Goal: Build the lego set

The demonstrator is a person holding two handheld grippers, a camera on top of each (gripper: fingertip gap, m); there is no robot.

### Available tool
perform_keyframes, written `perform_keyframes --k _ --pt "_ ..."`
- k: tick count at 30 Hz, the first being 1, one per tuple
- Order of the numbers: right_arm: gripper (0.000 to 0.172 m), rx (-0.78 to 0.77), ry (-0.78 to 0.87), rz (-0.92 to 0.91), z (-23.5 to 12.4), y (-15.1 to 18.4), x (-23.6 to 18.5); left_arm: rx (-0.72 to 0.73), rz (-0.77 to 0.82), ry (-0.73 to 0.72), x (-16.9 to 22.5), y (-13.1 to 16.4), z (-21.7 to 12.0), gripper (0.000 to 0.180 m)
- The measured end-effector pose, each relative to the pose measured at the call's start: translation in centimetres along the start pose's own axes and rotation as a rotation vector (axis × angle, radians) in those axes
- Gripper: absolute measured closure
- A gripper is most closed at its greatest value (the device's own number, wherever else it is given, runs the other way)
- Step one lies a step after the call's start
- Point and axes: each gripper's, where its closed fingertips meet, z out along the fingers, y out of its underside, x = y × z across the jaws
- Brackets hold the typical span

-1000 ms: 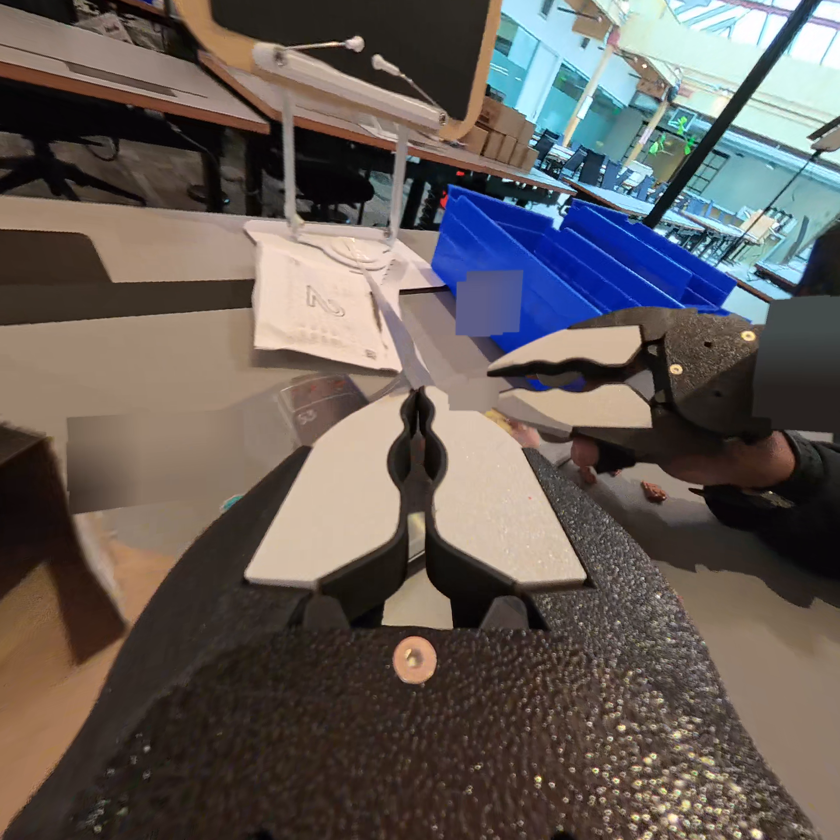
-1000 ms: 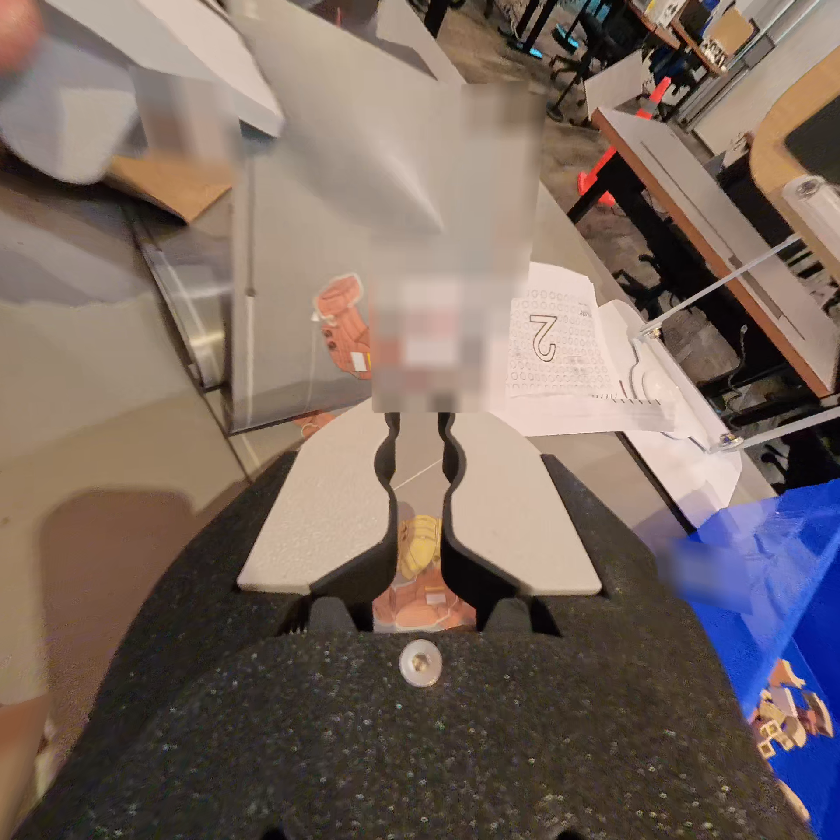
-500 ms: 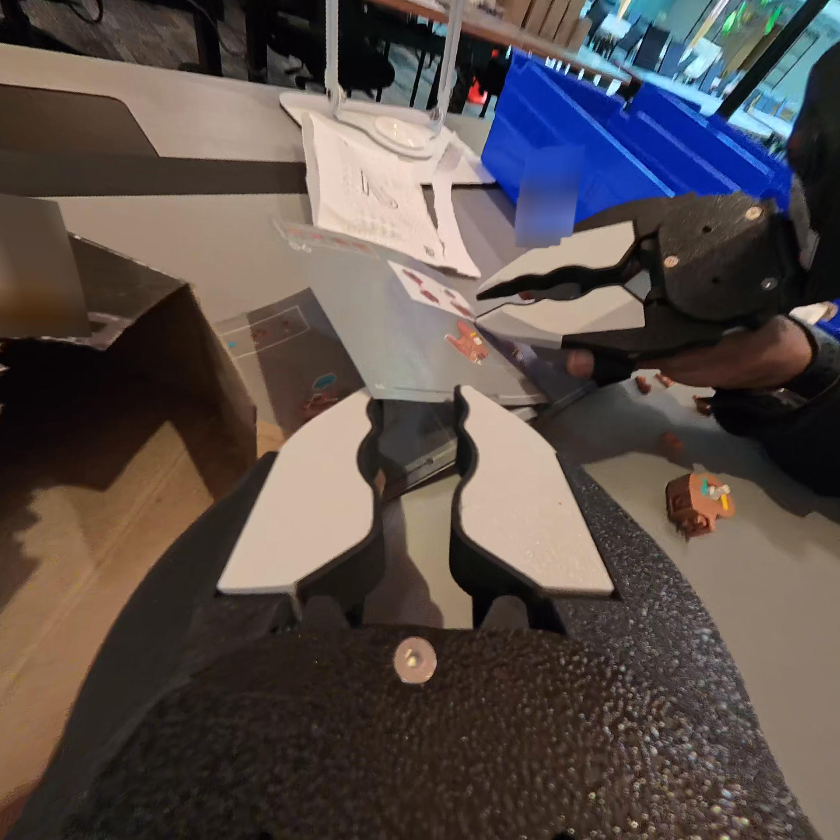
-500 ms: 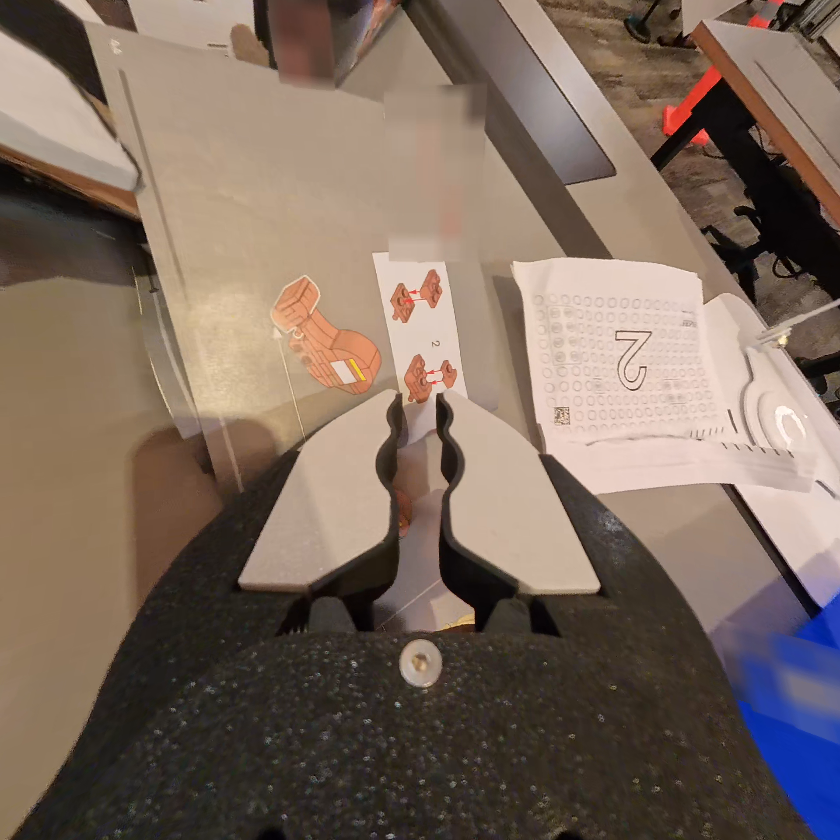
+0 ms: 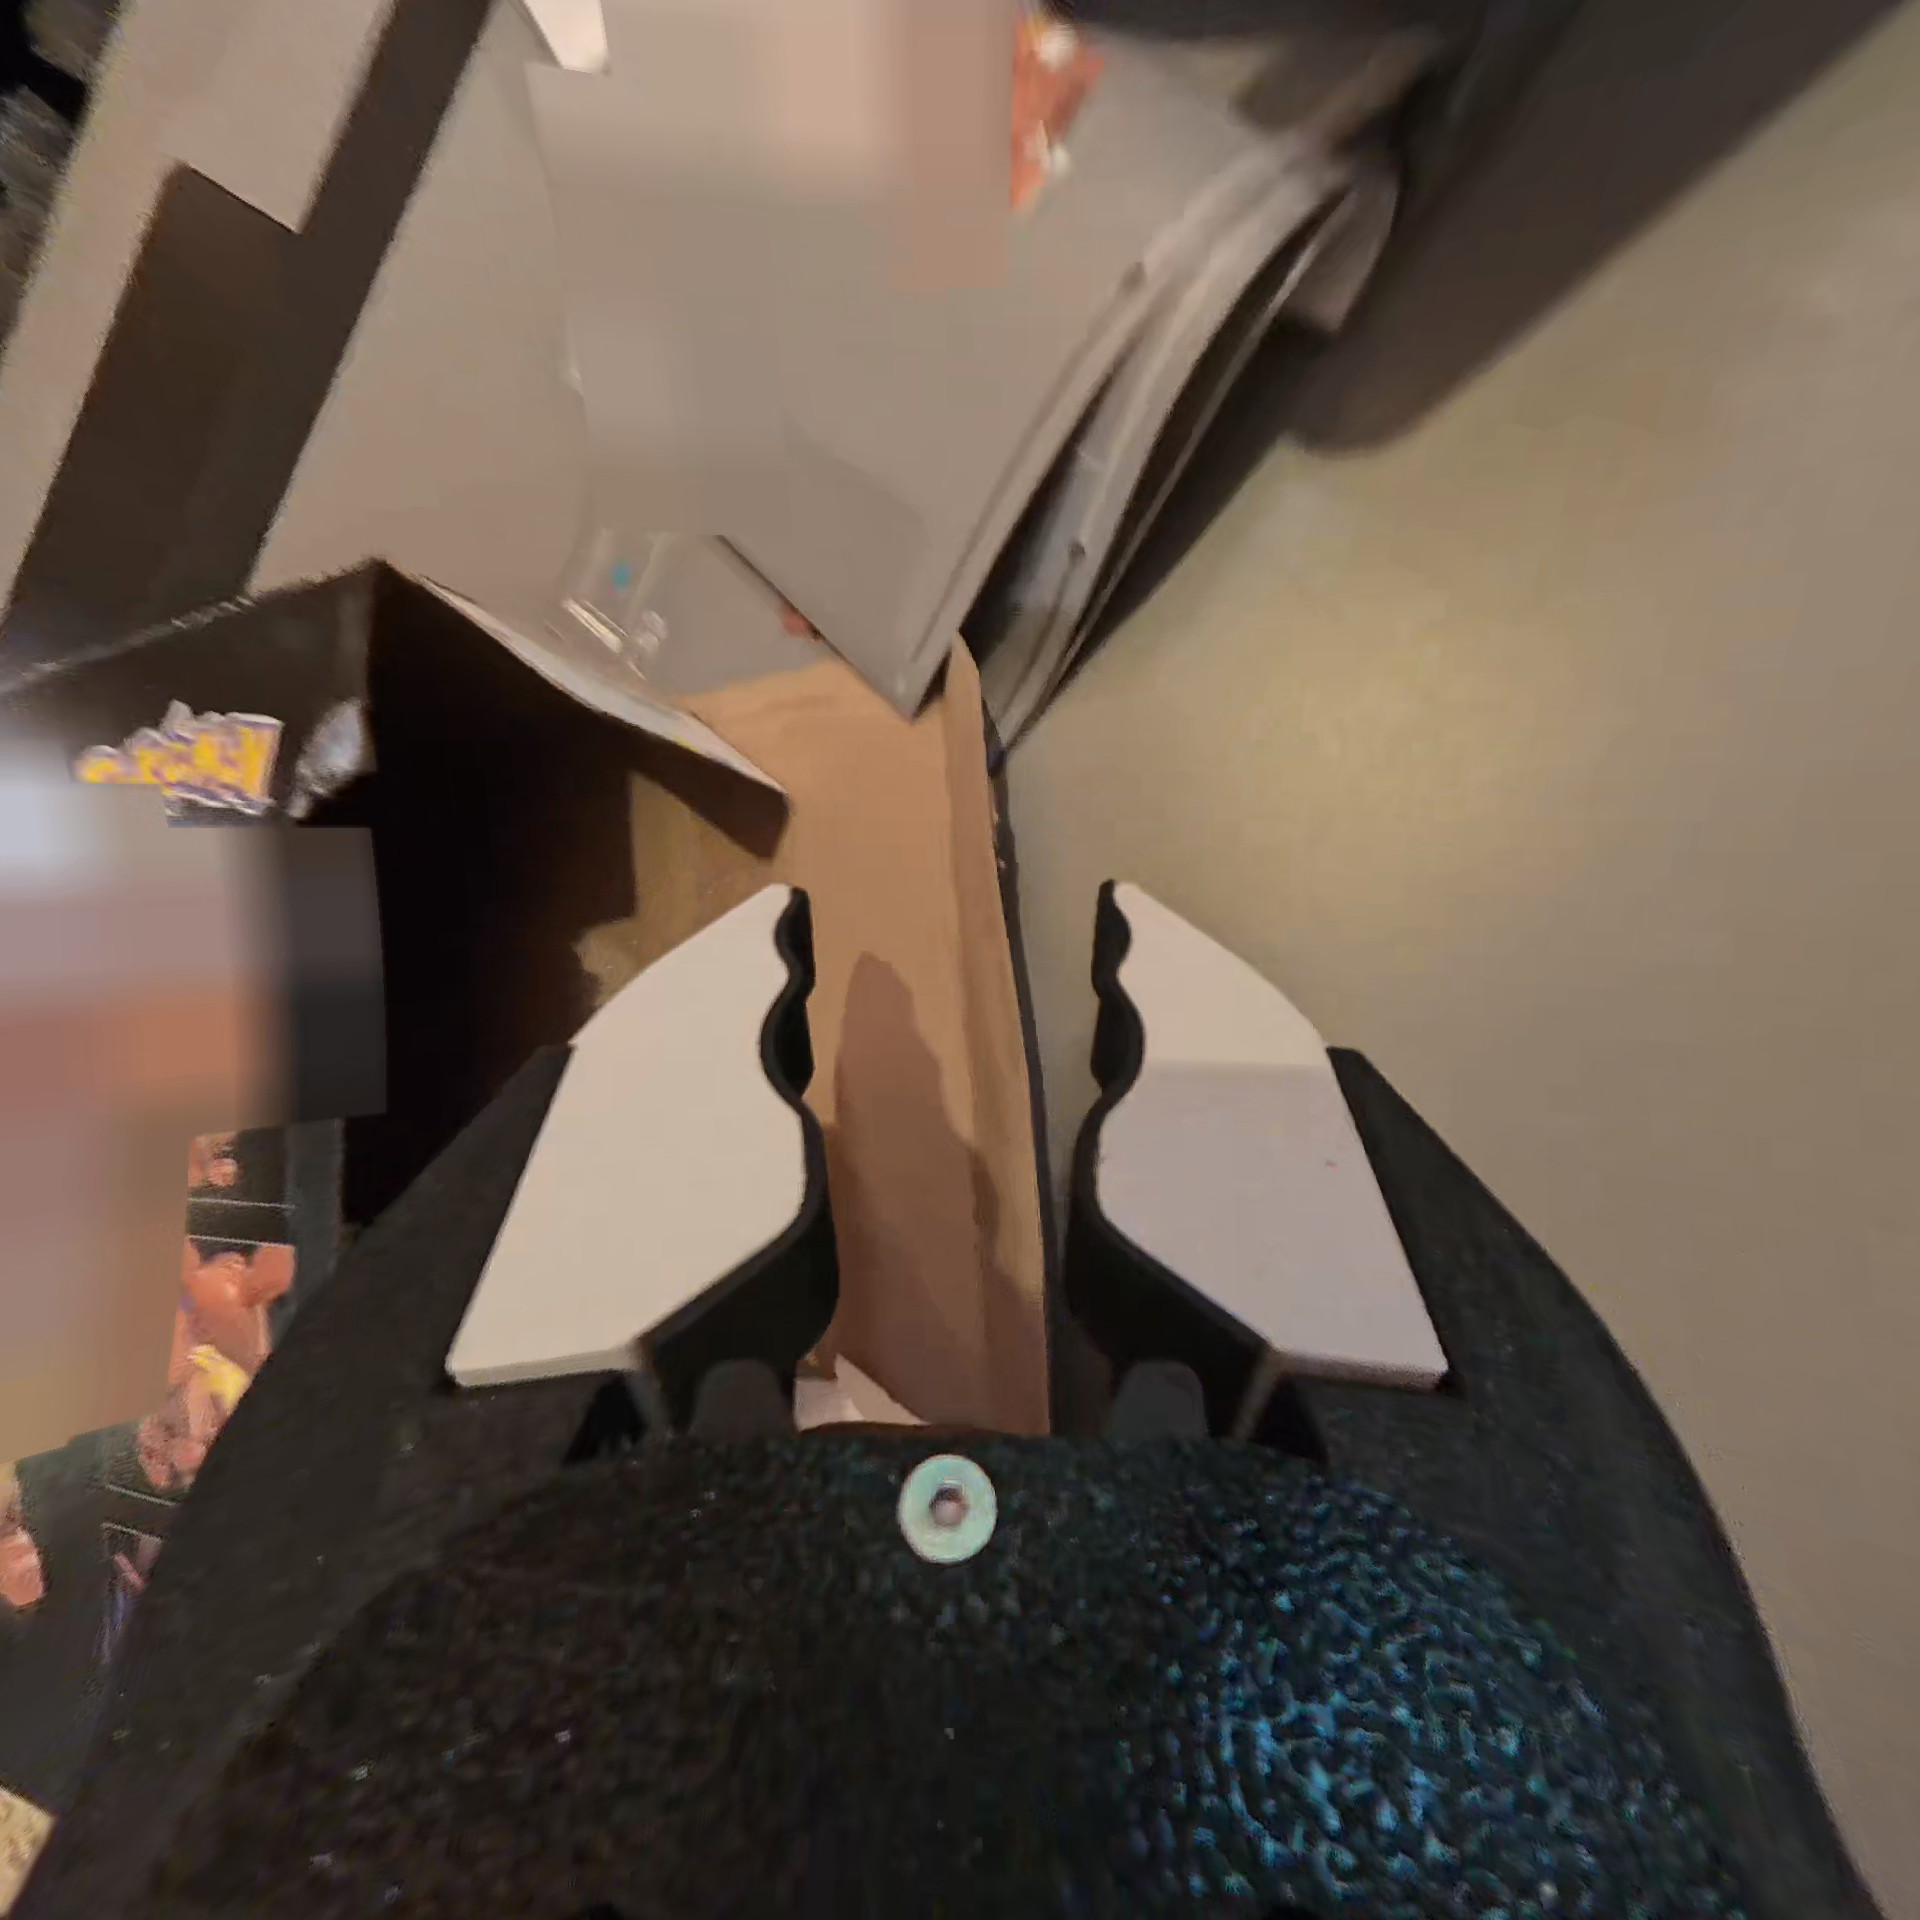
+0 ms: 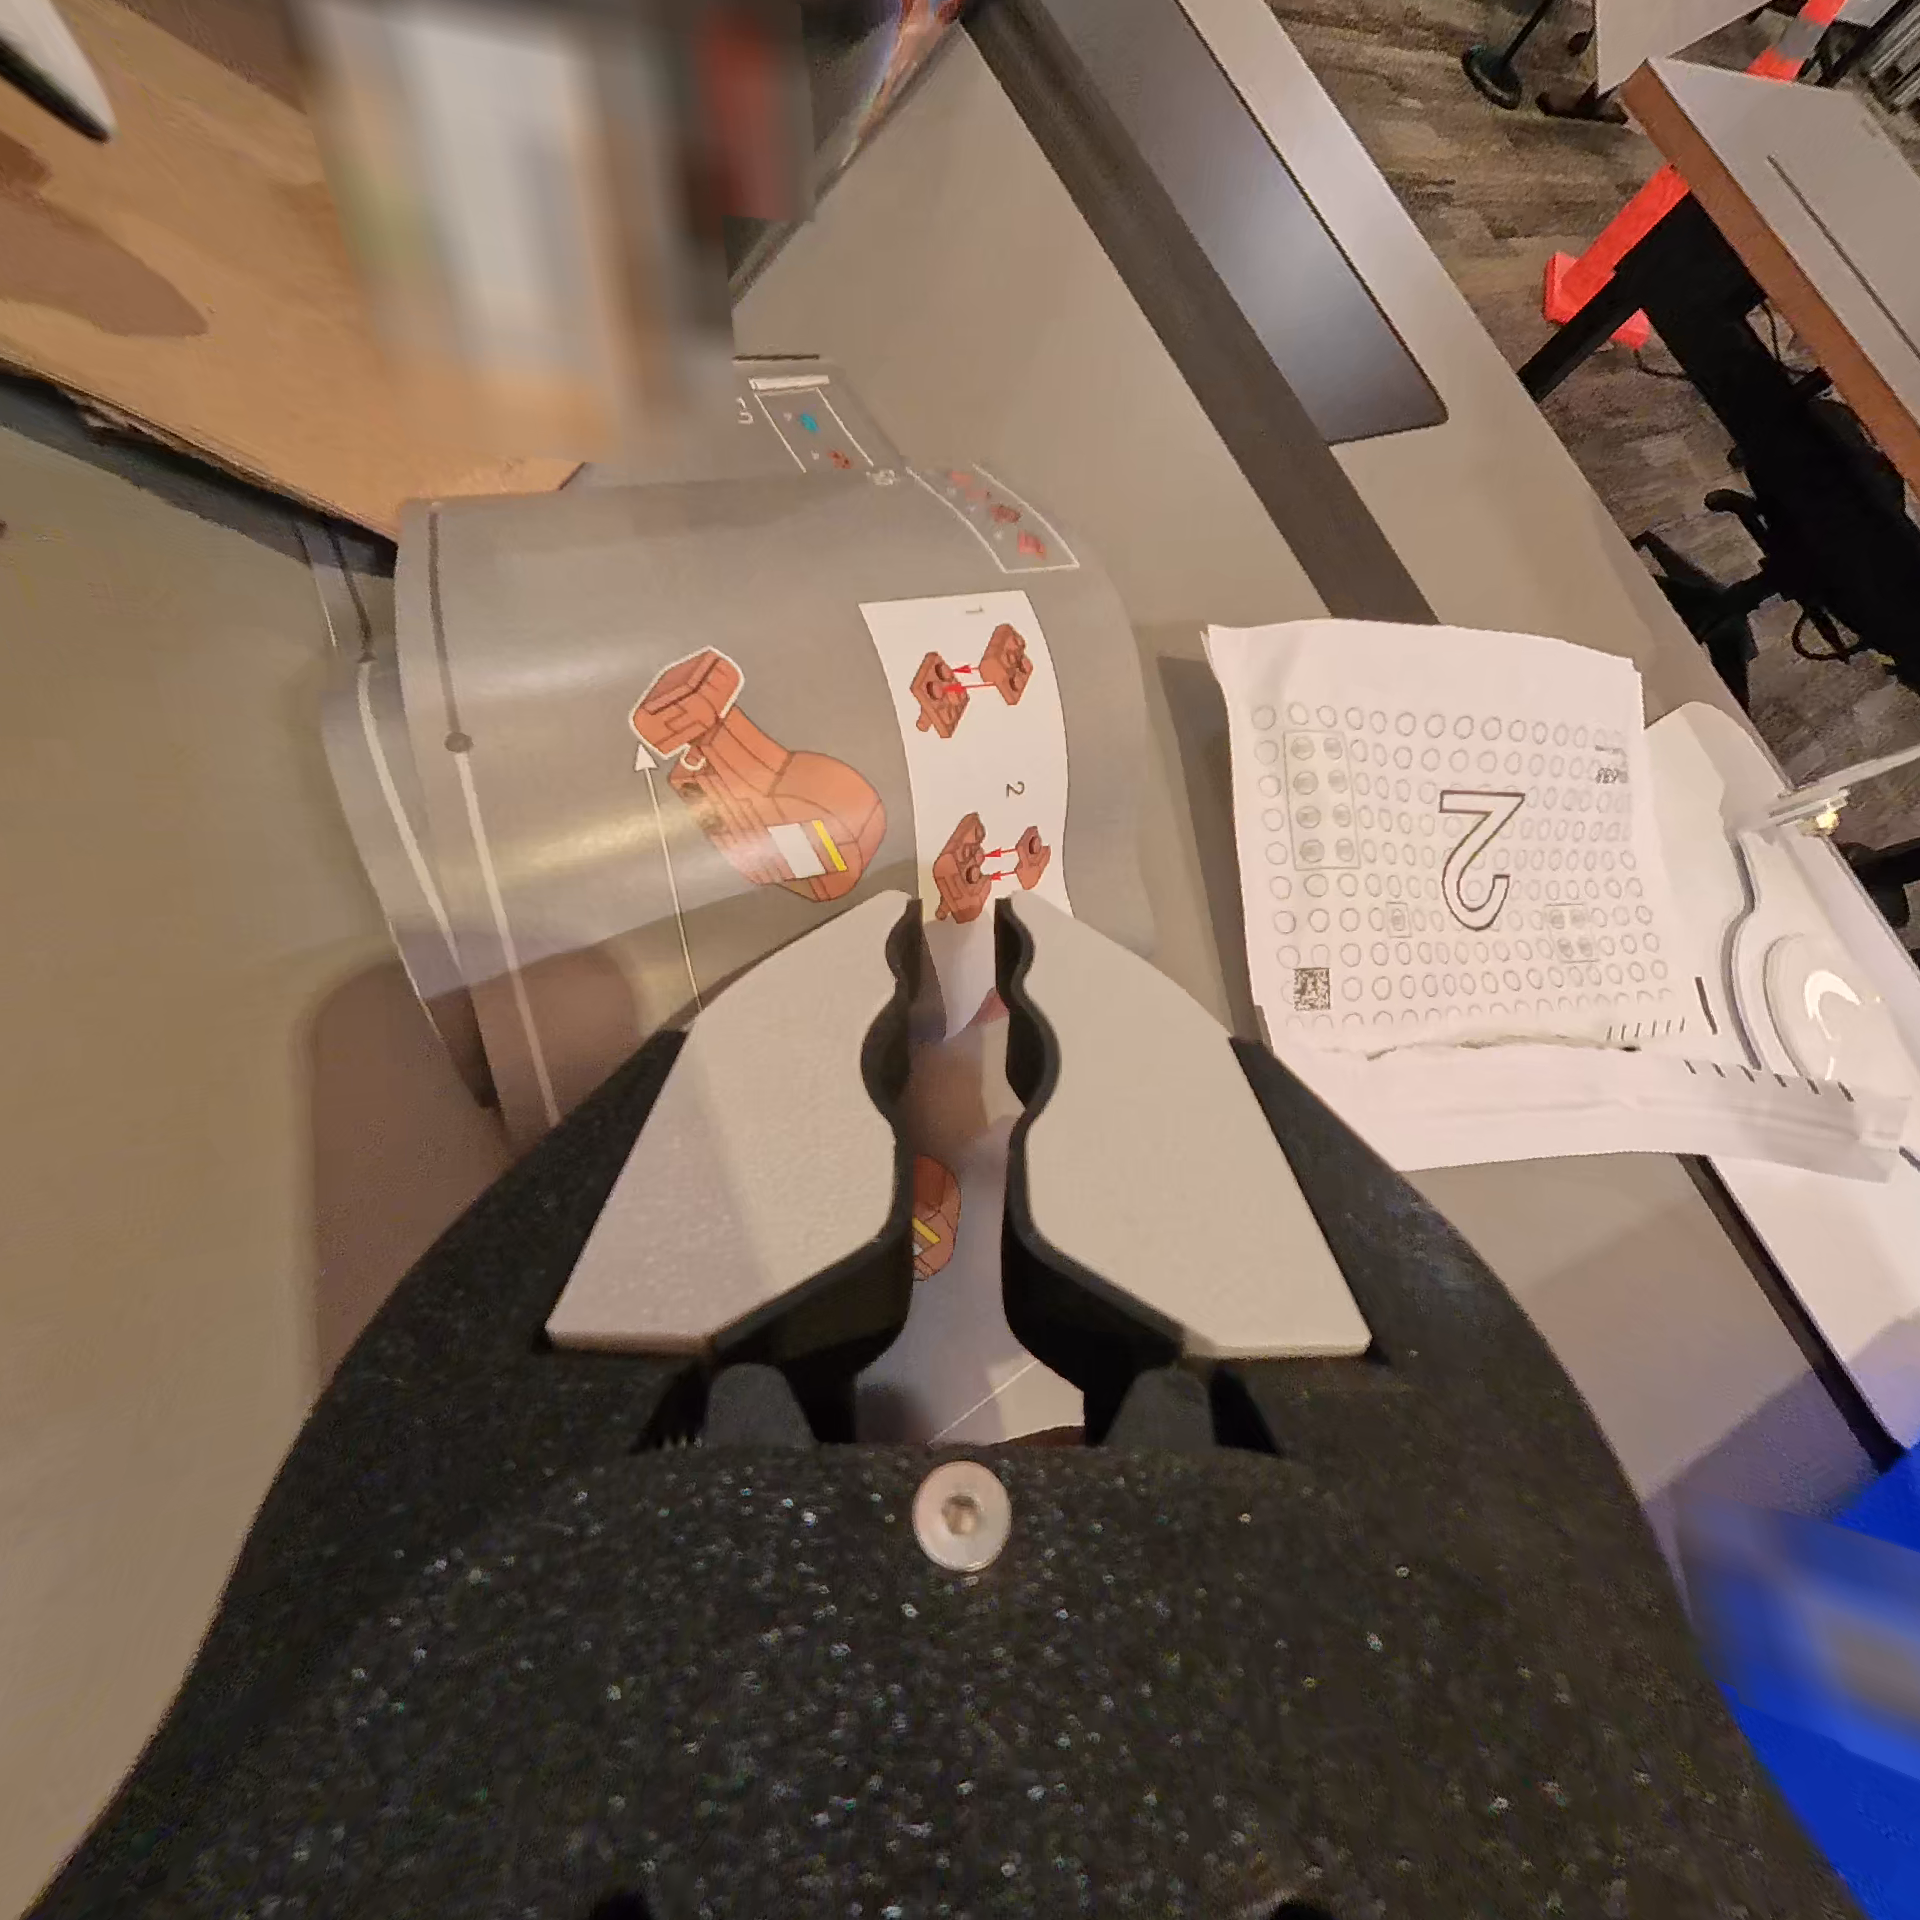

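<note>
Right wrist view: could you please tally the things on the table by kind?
Instruction booklet: 1
White paper packet: 1
Cardboard box: 1
Blue bin: 1
Clear stand: 1
Total: 5

Both grippers: black pebbled shells, pale grey fingers point(image 6: 790, 1132) with wavy black inner edges, one silver screw point(image 5: 945, 1509).

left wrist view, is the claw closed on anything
No, the left claw stands wide open over the brown cardboard box flap, with its fingers pressing on nothing.
</note>
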Motion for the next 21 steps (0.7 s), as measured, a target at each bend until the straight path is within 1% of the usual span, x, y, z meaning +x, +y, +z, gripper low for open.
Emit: perform_keyframes --k 2,3,5,7,8,11,13,15,21 --pt "0.159 0.001 -0.001 -0.007 0.1 -0.2 -0.2 -0.052 0.019 0.005 0.1 1.1 0.3 0.130" --pt "0.160 0.000 -0.001 -0.010 0.1 -0.2 -0.2 -0.071 0.023 -0.014 -0.3 1.5 0.6 0.131" --pt "0.160 0.000 0.002 -0.015 0.1 -0.3 -0.3 -0.094 0.026 -0.050 -0.8 1.8 1.0 0.134" --pt "0.161 0.002 0.003 -0.017 0.1 -0.3 -0.3 -0.100 0.036 -0.050 -0.6 1.9 1.4 0.139" --pt "0.161 0.002 0.002 -0.017 0.0 -0.3 -0.3 -0.102 0.044 -0.050 -0.5 1.9 1.5 0.145" --pt "0.161 0.004 -0.001 -0.015 0.0 -0.3 -0.3 -0.105 0.067 -0.011 0.3 2.0 1.8 0.175" --pt "0.161 0.004 -0.003 -0.016 0.0 -0.3 -0.3 -0.110 0.054 -0.018 0.0 2.0 1.7 0.178" --pt "0.161 0.004 -0.004 -0.019 0.0 -0.3 -0.4 -0.112 0.009 -0.012 -0.3 2.2 1.3 0.179" --pt "0.160 0.003 -0.009 -0.019 0.0 -0.4 -0.5 -0.098 -0.089 -0.060 -2.5 3.1 -1.0 0.179"
